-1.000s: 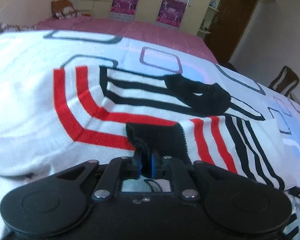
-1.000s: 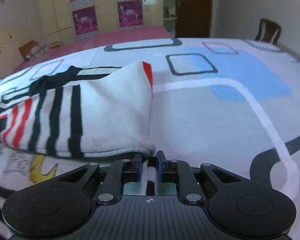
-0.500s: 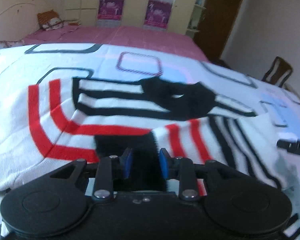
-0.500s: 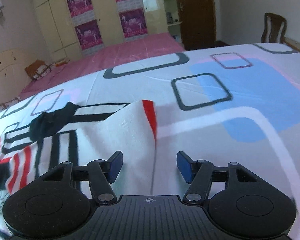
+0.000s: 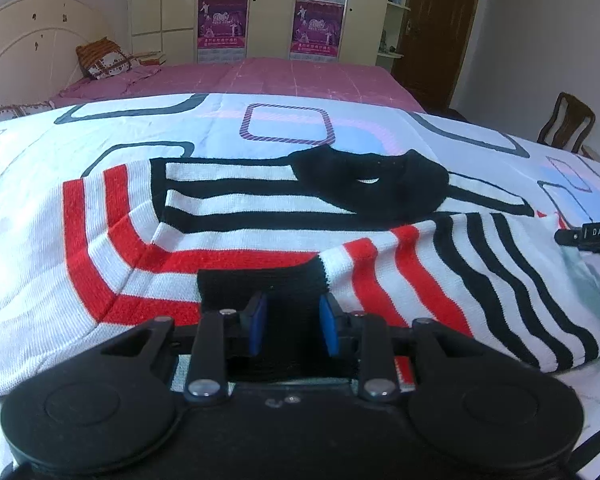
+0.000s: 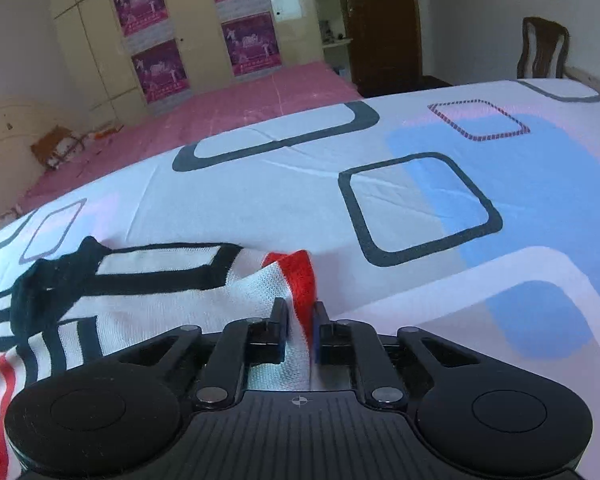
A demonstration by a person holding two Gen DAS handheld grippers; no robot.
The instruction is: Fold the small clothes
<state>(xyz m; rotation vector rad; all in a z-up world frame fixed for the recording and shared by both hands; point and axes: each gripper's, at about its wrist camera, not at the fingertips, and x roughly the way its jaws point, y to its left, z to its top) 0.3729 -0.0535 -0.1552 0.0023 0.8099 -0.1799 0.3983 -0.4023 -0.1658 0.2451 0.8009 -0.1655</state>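
Meanwhile, on the bed (image 5: 40, 136) with its patterned sheet, a small striped sweater (image 5: 228, 216) lay spread flat. At left, the left tongs (image 5: 292, 322) stood slightly parted and released, pads either side of the sweater's black cuff (image 5: 260, 284) without pressing it. At right, the right tongs (image 6: 300, 328) were closing, clenched on the sweater's white, red-edged fabric (image 6: 296, 280). Wardrobes (image 6: 172, 32) lined the far wall.

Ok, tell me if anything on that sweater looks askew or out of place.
The striped sweater lies only partly folded: one sleeve is crossed over the front at a slant, its black cuff between the left hand-held gripper's parted pads. No damage shows.
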